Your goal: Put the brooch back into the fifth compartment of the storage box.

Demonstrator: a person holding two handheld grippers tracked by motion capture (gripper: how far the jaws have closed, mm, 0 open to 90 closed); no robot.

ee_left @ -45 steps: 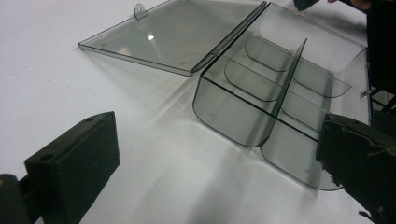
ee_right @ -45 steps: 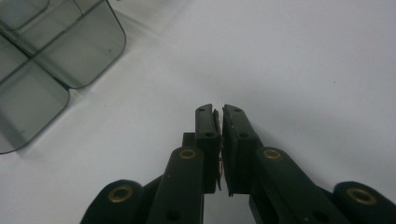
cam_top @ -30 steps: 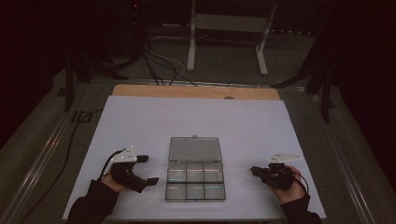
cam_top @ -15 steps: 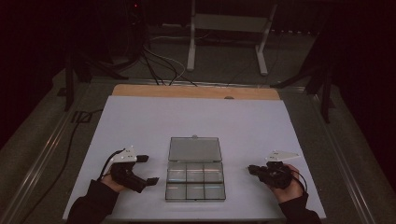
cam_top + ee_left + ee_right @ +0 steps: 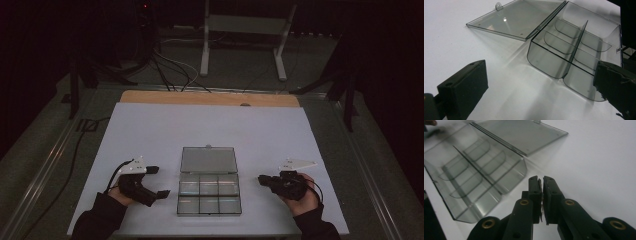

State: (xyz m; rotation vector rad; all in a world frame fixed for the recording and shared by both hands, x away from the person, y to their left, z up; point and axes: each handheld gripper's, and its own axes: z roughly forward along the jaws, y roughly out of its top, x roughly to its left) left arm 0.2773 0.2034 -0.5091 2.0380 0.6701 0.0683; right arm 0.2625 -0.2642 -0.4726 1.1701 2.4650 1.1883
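Note:
A clear plastic compartment box (image 5: 209, 196) stands near the front of the white table (image 5: 165, 132). Its hinged lid (image 5: 208, 160) lies open and flat behind it, and the compartments look empty. My left gripper (image 5: 159, 182) rests on the table just left of the box, open, with nothing between its fingers. In the left gripper view the box (image 5: 574, 45) and lid (image 5: 516, 17) lie ahead of the wide-set left gripper (image 5: 539, 86). My right gripper (image 5: 261, 178) sits to the right of the box, pointing at it. In the right gripper view the right gripper (image 5: 541, 182) is shut on nothing, a short way from the box (image 5: 474, 177) and its lid (image 5: 524, 132).
A wooden strip (image 5: 210, 98) runs along the table's far edge. Beyond it stand a white metal frame (image 5: 245, 30) and dark cables (image 5: 165, 70) on the floor. Bare white table lies behind the box and on both sides.
My right gripper has edged slightly left, toward the box. The left gripper and the box have kept still.

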